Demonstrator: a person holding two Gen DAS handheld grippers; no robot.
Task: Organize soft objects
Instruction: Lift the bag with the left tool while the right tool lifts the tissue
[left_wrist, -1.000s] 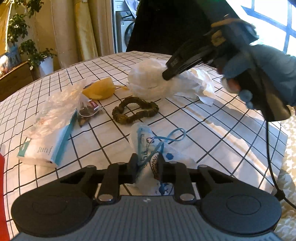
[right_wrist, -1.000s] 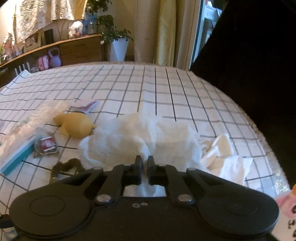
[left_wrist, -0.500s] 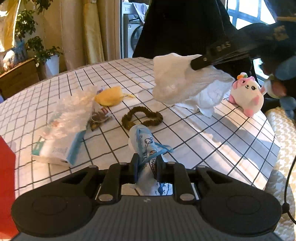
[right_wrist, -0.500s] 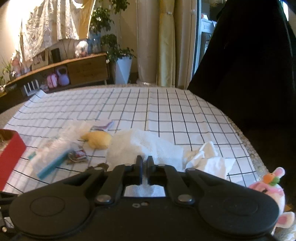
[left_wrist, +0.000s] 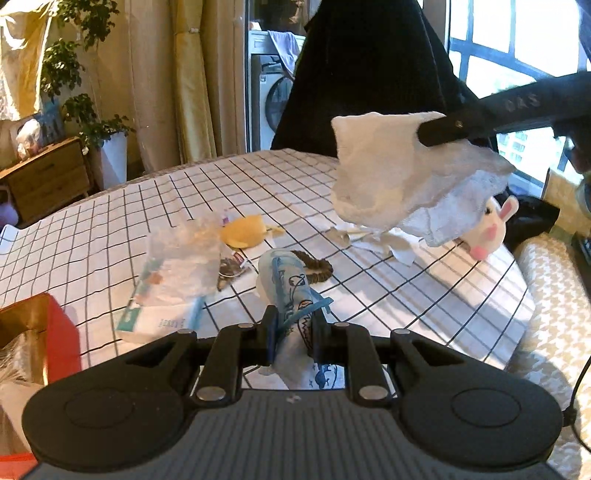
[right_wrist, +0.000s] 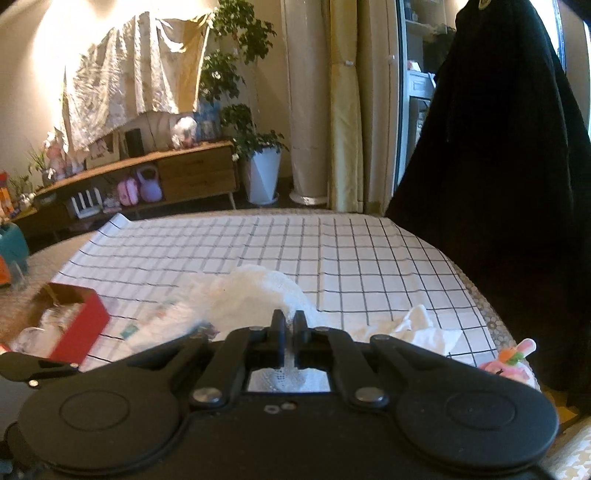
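Sunlit checked counter (left_wrist: 424, 295) holds most clutter yet: scrunchie (left_wrist: 314, 266), plush (left_wrist: 487, 229). Left tool (left_wrist: 291, 325) grips printed pouch (left_wrist: 291, 291); right tool (right_wrist: 290, 326) lifts white cloth (left_wrist: 399, 181) (airborne). Red box (right_wrist: 79, 319) awaits.

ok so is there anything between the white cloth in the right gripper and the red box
Nothing visible blocks it. The right gripper holds the white cloth in the air, above the plastic-wrapped pack and blue-printed pouch on the table toward the open-topped red box. The left gripper sits low.
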